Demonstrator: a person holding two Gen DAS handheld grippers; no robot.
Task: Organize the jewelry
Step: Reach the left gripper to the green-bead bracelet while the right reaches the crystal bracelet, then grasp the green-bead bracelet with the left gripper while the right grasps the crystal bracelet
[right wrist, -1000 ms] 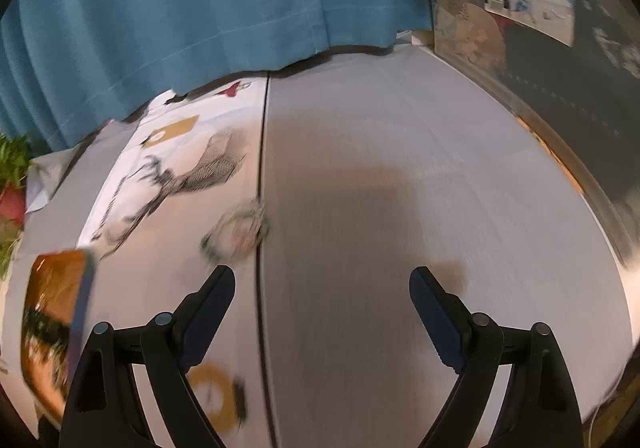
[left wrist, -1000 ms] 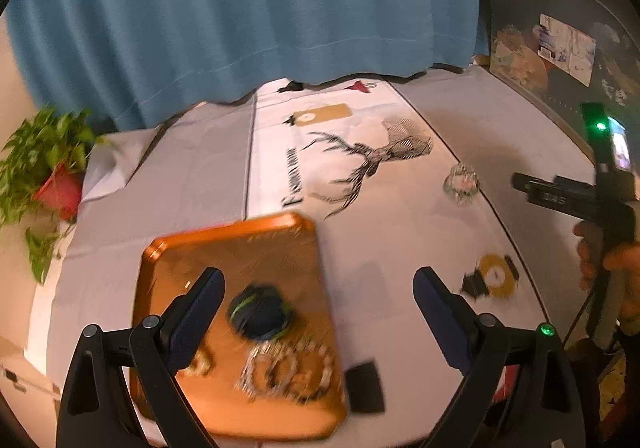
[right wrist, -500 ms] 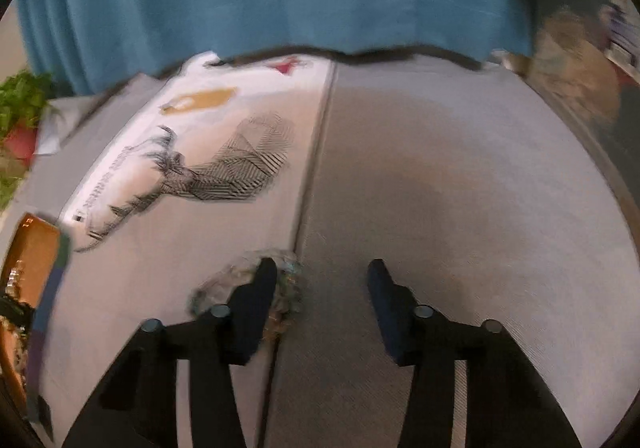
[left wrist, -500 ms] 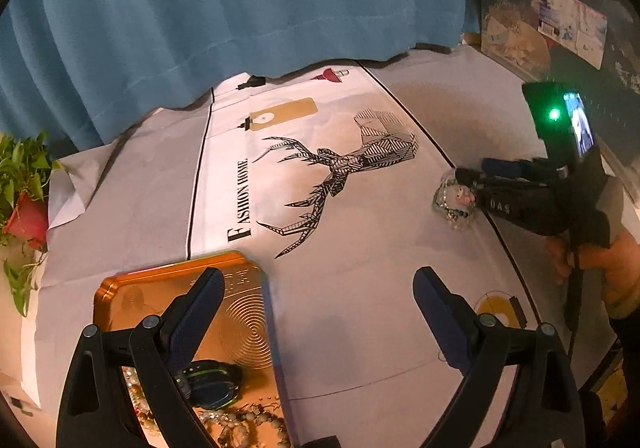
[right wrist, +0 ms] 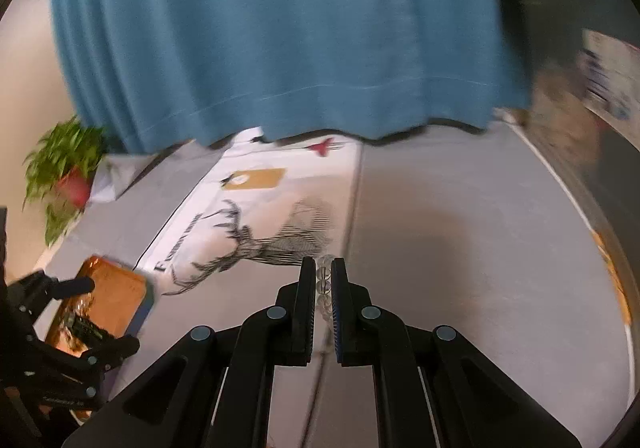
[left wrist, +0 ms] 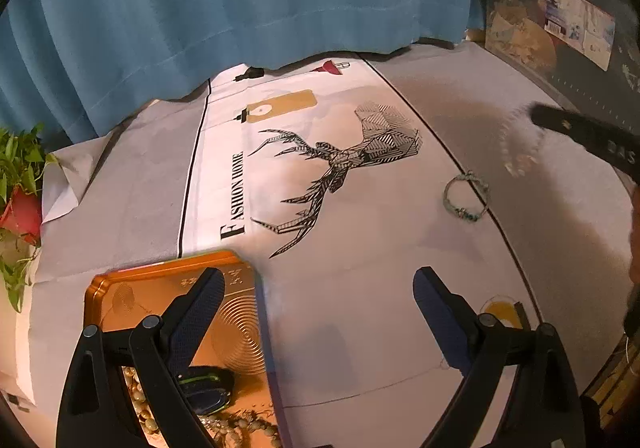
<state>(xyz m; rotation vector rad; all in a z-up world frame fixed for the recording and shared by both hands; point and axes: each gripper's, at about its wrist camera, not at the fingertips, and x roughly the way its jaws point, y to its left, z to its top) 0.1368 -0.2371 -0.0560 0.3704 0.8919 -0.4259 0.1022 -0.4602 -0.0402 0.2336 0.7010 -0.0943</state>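
Two tools are in play: the right tool [right wrist: 323, 276], wide apart a second ago, now stands clamped on a string of clear glass beads [right wrist: 322, 285] and holds it blurred above the grey worktop [left wrist: 560, 208], while the left tool [left wrist: 316, 302] hangs apart and empty over the near edge of the orange metal tray [left wrist: 120, 290]. Farther off, a thin silver-green bracelet [left wrist: 466, 198] is left lying on the white deer-print cloth [left wrist: 320, 152], so the beads look bound for the tray, with that bracelet probably next.

Right gripper [right wrist: 323, 280] jaws pinched nearly together; left gripper [left wrist: 316, 300] jaws wide.
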